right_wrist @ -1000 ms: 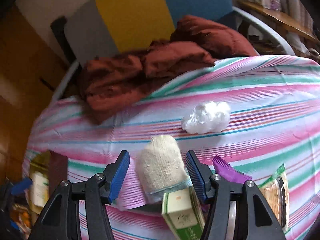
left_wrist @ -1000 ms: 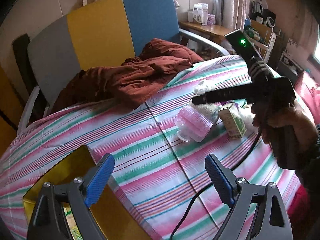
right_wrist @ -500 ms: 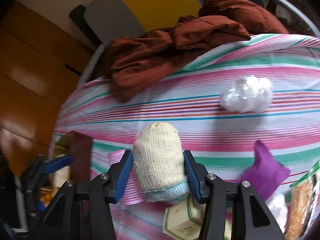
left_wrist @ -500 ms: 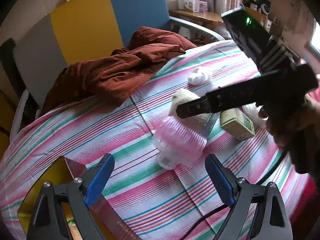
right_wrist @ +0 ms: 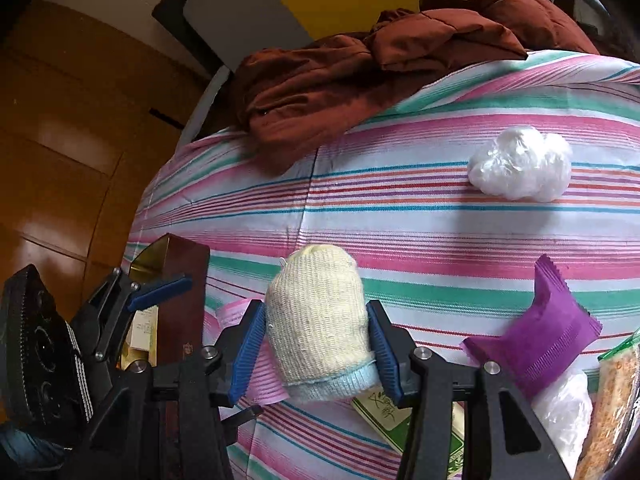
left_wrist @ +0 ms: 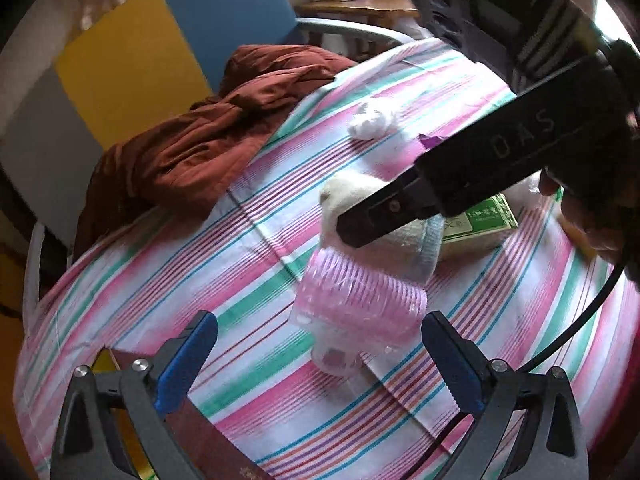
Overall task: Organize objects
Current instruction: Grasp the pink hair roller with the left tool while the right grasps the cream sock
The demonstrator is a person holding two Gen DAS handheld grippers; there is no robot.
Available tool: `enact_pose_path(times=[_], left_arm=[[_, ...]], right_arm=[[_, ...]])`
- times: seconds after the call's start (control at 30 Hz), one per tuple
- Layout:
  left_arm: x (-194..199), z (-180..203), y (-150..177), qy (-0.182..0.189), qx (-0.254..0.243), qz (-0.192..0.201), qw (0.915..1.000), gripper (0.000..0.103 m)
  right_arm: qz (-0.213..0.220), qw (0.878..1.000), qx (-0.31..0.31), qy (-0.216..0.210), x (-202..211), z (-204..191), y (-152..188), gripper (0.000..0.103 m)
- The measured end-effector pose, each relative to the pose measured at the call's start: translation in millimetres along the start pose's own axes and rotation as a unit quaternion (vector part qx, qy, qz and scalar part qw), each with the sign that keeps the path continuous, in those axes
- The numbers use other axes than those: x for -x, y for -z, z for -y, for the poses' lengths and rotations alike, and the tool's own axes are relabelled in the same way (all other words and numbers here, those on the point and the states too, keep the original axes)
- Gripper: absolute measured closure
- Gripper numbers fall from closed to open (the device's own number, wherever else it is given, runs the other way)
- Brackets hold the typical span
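Your right gripper (right_wrist: 316, 354) fingers clamp the sock (right_wrist: 318, 320) on the tabletop (right_wrist: 400, 220), left gripper (left_wrist: 320, 360) fingers opening, empty, above the pink pack (left_wrist: 360, 304); box (right_wrist: 180, 280) holds little, so wad (right_wrist: 520, 168), purple packet (right_wrist: 540, 336), carton (left_wrist: 480, 220) remain.

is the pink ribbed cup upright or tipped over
Tipped over: the pink ribbed cup lies on its side on the striped cloth, against the knitted glove.
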State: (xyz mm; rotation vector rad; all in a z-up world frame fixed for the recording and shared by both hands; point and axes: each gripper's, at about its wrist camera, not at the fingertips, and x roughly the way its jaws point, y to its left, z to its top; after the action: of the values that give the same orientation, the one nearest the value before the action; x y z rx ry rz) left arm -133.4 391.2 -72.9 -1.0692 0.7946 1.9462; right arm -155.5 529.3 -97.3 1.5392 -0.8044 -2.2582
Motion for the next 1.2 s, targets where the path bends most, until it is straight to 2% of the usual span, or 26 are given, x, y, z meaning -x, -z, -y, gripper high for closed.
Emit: enact_pose_path(times=[0.2,0.23,0.3,0.33,0.5,0.83,1.03,1.2], left_arm=[[-10.1,12.1,-6.2,0.007,-0.051,-0.005,0.9987,0.001],[-11.7,12.9,-6.6,0.011,-0.053,-0.006,0.9985,0.004],[-14.4,14.8,-7.4,0.022,-0.055,-0.007,0.9982,0.021],[-15.9,15.3,-7.4,0.027,-0.054,-0.008,0.9981,0.034],[-14.4,17.0,-4.3,0.033,-0.055,-0.001,0.9979,0.034],[2.8,7.8,6.8,0.043,0.007,0.012,0.9990,0.037],[35.7,16.2,17.5,0.047,0.037,0.046,0.9971,0.037],[64.5,10.3,35.1,0.047,0.088,0.072,0.9924,0.037]], right_arm=[[-0.011,1.000,-0.004,0.001,-5.7,4.3,1.4,0.052],[-0.011,1.000,-0.003,0.002,-5.8,4.2,1.4,0.052],[-0.013,1.000,-0.003,0.007,-6.7,4.8,1.5,0.052],[-0.013,1.000,-0.004,0.012,-7.4,5.7,1.7,0.052],[0.003,1.000,-0.004,0.025,-4.9,5.1,0.9,0.053],[0.027,0.997,0.019,0.064,-3.6,-5.9,1.7,0.057],[0.037,0.995,0.027,0.085,-2.1,-6.3,2.4,0.057],[0.058,0.991,0.045,0.110,-0.3,-15.0,5.8,0.057]])
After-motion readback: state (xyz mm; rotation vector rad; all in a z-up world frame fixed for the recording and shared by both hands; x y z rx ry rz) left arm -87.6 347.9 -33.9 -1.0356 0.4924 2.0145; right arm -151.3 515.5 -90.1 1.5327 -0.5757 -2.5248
